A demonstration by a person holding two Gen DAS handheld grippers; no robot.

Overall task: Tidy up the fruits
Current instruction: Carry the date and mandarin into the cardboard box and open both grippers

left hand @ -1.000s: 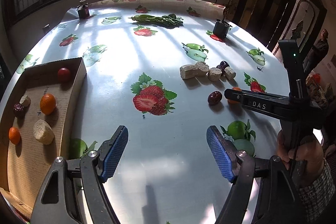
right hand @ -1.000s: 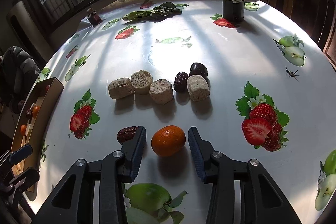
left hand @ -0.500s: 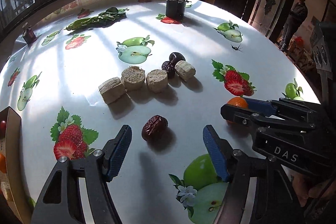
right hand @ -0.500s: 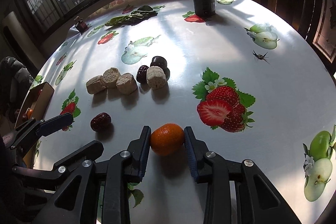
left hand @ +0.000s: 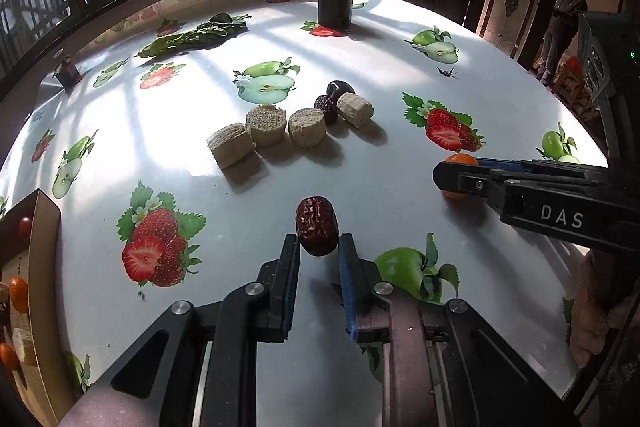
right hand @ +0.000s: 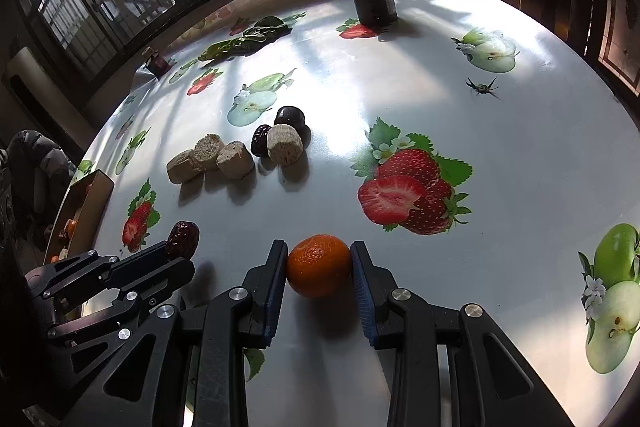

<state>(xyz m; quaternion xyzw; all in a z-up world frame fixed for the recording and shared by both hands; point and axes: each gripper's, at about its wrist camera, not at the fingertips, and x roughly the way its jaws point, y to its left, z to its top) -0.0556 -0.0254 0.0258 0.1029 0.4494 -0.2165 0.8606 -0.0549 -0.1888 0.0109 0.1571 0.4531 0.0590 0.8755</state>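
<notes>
Left claw (left hand: 319, 241) just closed on the date (left hand: 317, 225); right claw (right hand: 319, 263) already clamps the mandarin (right hand: 318, 265). Both grips look set, so lift and carry to the box (left hand: 44, 231) comes next.

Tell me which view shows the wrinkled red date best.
The left wrist view: the date sits centred and close between the left tongs, which are shut on it, its wrinkled skin sharp. The right wrist view shows it small at the left edge, partly hidden by those tongs.

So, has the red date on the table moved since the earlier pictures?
No. The red date lies at the same spot beside the printed strawberry; the left gripper has just been closing and now pinches it.
</notes>
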